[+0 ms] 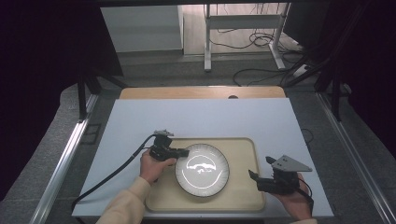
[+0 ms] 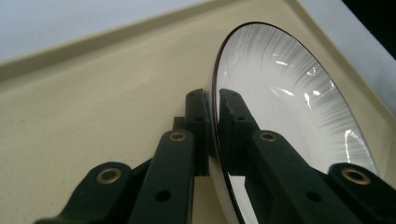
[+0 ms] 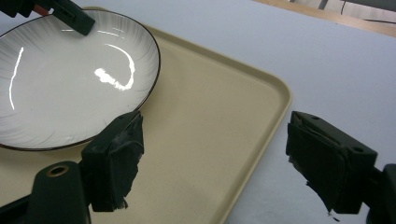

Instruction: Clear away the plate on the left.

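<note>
Nearest, the right gripper [image 1: 261,177] rests in the person's hand at the tray's [image 1: 243,198] near right corner, jaws spread wide with nothing between them. Farther in, the left gripper [image 1: 180,152] pinches the left rim of the white plate [image 1: 202,169], which sits in the tray, perhaps tipped slightly. Beyond lies the pale table [image 1: 205,116].

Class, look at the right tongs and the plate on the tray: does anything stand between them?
Nothing visible does. The right tongs hang open at the tray's right edge, with only bare tray surface between them and the plate, whose left rim the left tongs already grip.
</note>
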Demonstrator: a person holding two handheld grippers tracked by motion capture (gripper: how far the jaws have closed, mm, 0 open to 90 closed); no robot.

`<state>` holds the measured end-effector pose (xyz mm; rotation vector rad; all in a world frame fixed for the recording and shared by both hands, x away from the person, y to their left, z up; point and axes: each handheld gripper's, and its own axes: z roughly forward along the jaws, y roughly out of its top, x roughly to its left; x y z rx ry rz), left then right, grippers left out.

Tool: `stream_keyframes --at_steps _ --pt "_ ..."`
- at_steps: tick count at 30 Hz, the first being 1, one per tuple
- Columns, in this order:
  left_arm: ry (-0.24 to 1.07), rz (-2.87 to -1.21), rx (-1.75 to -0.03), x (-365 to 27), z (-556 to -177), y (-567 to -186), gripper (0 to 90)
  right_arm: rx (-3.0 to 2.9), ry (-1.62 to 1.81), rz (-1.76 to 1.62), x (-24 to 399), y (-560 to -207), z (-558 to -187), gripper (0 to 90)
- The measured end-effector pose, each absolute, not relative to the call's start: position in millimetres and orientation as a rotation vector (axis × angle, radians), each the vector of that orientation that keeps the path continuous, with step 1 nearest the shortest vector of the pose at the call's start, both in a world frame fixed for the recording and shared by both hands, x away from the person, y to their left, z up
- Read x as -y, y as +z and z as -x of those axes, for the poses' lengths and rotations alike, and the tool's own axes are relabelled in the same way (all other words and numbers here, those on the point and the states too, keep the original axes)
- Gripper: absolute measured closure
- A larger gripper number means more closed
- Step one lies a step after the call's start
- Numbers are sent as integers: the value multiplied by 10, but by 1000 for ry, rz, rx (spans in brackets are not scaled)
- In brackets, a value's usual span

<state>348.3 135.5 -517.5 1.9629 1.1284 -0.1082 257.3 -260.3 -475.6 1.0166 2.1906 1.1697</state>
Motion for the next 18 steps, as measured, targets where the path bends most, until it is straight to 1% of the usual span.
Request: stream_keyframes --at_steps 6,13,18 --pt "-93 -2034 -1128 -1338 -3513 -5270 795 -2200 1165 -1019 2606 -4770 -2575 193" --pt "-80 -2051 -1116 -1332 -3525 -5286 784 -2199 1171 -1021 2627 -4775 -2554 191" --pt "-40 -2061 -1102 -1330 -3497 -5268 776 -2189 1175 -1034 2661 -4771 -2562 190"
